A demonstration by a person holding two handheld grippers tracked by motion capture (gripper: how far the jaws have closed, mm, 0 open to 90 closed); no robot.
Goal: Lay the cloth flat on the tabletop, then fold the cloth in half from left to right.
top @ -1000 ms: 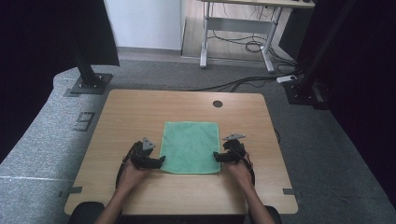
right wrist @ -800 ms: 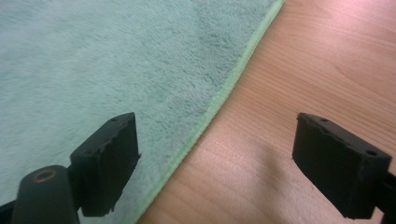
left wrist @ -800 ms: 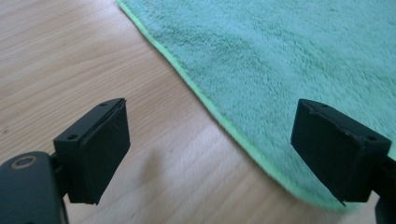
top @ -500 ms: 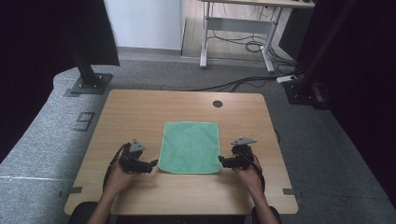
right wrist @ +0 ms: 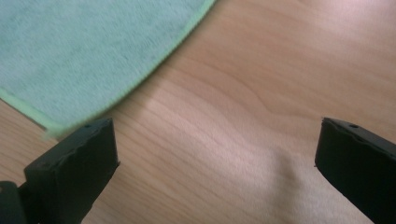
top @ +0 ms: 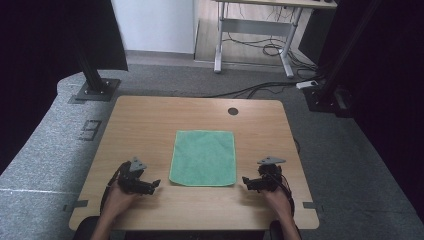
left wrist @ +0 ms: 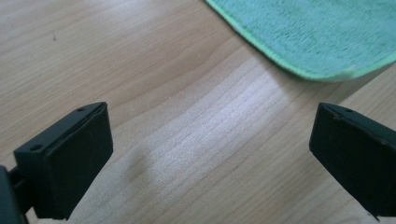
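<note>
A green cloth (top: 204, 157) lies flat on the wooden table (top: 150, 125), near its front middle. My left gripper (top: 154, 184) rests low on the table just left of the cloth's near left corner, apart from it. Its jaws have just been opening and stand wide with only bare wood between them (left wrist: 210, 154); the cloth's corner (left wrist: 322, 42) lies beyond. My right gripper (top: 246, 181) sits just right of the near right corner. Its jaws have also been opening, with nothing between them (right wrist: 215, 163); the cloth (right wrist: 79, 56) lies ahead to the left.
A round cable hole (top: 232, 111) sits near the table's far edge. Black stand bases (top: 92, 91) (top: 322, 97) flank the table on the grey floor. A desk frame with cables (top: 255, 40) stands behind. The table's front edge is close under my hands.
Both grippers have drawn outward and back from the cloth's near corners, the left one leftward, the right one rightward. Their jaws have widened. The cloth lies flat and free.
</note>
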